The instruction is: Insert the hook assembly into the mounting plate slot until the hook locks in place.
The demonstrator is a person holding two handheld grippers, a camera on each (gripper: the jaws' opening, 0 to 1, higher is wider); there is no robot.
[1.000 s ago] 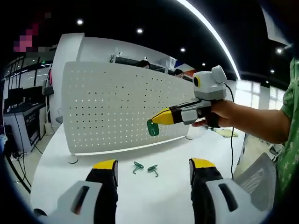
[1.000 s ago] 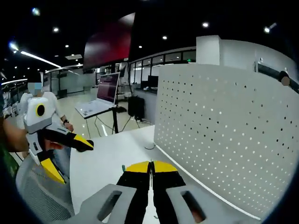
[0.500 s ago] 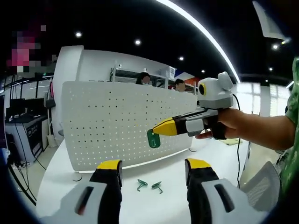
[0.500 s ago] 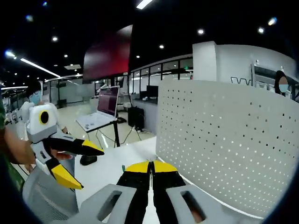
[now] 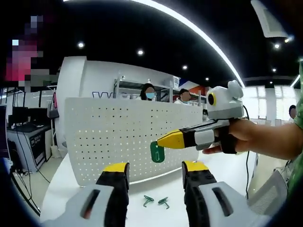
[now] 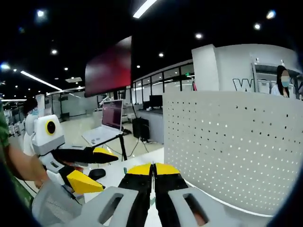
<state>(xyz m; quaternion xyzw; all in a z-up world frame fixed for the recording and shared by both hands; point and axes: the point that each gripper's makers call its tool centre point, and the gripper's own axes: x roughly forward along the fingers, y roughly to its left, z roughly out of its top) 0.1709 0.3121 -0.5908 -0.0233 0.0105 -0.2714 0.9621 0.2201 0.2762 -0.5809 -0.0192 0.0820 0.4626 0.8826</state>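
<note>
One green hook pinched in right gripper, hanging just before pegboard, not yet slotted in. Two spare hooks lie on table. Left gripper spread, holding nothing. Insertion and locking remain (judged mid-approach).

A white table spans the lower frame. On it stands an upright white perforated metal board at centre, with two small green plastic hooks lying low centre.
</note>
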